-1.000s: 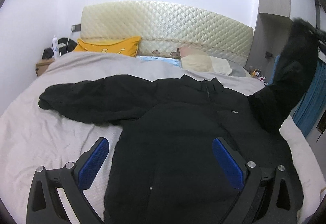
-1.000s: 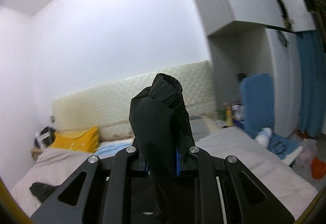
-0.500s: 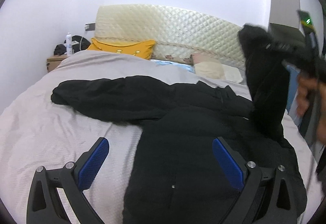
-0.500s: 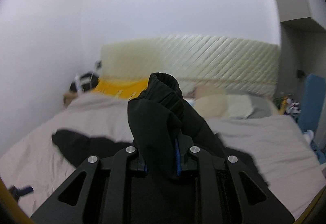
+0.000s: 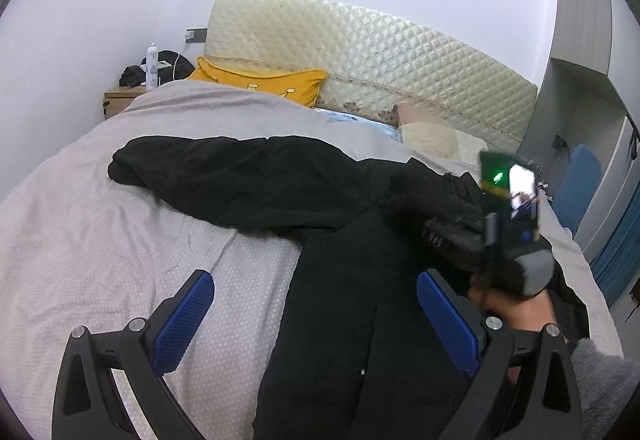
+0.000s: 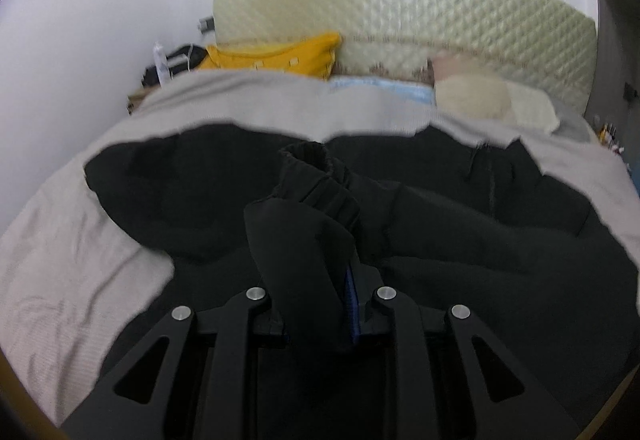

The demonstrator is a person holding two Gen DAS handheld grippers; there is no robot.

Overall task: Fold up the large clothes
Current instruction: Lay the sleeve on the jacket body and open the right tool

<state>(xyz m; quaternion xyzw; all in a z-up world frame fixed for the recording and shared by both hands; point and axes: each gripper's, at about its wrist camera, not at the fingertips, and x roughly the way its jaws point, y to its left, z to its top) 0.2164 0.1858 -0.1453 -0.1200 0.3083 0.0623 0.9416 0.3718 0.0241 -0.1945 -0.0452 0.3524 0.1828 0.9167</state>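
Note:
A large black jacket (image 5: 352, 304) lies spread on the grey bed cover (image 5: 80, 240). Its left sleeve (image 5: 224, 176) stretches out toward the left. My left gripper (image 5: 316, 324) is open and empty, low over the jacket's left edge. My right gripper (image 6: 316, 304) is shut on the right sleeve (image 6: 304, 216), its cuff sticking up past the fingers, held low over the jacket's chest. The right gripper also shows in the left wrist view (image 5: 440, 224), at the right above the jacket.
A quilted cream headboard (image 5: 360, 56) stands at the back with a yellow pillow (image 5: 260, 84) and a beige pillow (image 5: 432, 136). A bedside table (image 5: 120, 100) with a bottle is at back left. A blue object (image 5: 576, 184) stands right of the bed.
My right gripper has swung the right sleeve from high at the right down and leftward over the jacket's chest. My left gripper has drifted left, still open.

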